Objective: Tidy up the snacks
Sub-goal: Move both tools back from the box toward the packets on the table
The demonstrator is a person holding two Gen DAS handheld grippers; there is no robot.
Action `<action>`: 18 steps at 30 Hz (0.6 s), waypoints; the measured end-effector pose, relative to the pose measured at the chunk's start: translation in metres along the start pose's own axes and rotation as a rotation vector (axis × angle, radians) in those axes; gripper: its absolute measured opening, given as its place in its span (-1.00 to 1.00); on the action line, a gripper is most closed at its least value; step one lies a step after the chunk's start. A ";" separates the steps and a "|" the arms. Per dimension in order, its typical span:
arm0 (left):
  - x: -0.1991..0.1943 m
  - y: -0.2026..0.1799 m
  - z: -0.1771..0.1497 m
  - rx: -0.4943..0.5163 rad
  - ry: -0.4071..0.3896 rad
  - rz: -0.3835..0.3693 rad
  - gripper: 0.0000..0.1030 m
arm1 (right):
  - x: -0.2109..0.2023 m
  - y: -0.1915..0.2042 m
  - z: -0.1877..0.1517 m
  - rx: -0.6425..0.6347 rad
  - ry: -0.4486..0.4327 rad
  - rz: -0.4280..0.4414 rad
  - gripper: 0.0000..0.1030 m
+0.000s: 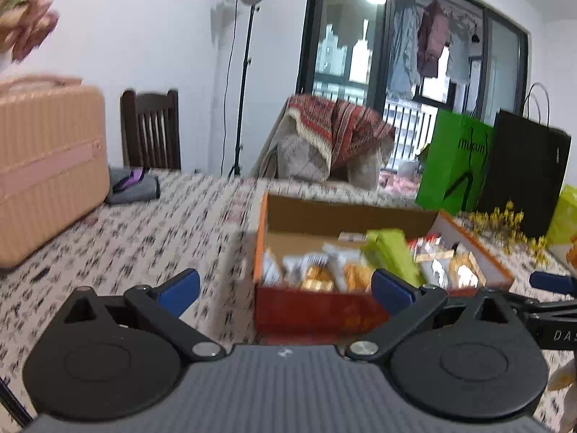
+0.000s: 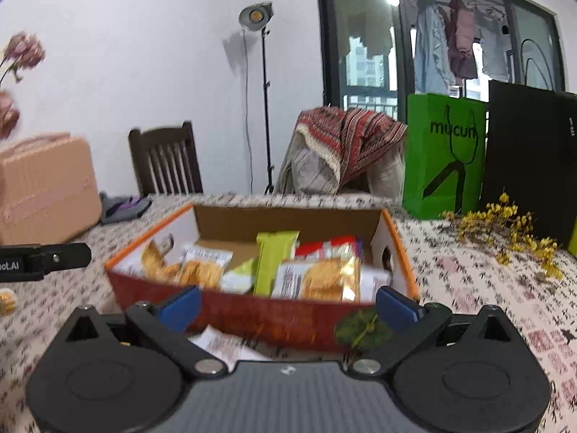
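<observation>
Both pairs of fingers stand wide apart and empty: the left gripper and right gripper hang low in frame before the orange box at centre, full of snack packets, on the patterned surface.

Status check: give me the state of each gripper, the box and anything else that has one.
Left hand-held gripper: open, empty.
Right hand-held gripper: open, empty.
Box: open-topped, snacks inside.
Green packet: standing in box.
Lamp: on.
White packet: on table, outside box.
</observation>
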State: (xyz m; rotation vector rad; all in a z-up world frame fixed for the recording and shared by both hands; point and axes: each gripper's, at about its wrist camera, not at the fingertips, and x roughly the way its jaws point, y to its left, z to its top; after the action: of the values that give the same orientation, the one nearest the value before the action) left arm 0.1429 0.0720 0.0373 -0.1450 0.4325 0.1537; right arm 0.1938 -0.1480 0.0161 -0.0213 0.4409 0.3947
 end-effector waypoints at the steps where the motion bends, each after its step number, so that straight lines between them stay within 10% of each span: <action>1: 0.000 0.004 -0.005 -0.001 0.017 0.003 1.00 | 0.000 0.002 -0.004 -0.007 0.013 0.002 1.00; 18: 0.010 0.050 -0.053 -0.077 0.096 -0.029 1.00 | 0.051 0.028 -0.034 -0.072 0.255 0.043 1.00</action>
State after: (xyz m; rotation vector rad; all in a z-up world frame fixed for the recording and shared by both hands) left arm 0.1217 0.1126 -0.0195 -0.2347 0.5204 0.1354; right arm 0.2113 -0.1075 -0.0346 -0.1330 0.6794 0.4520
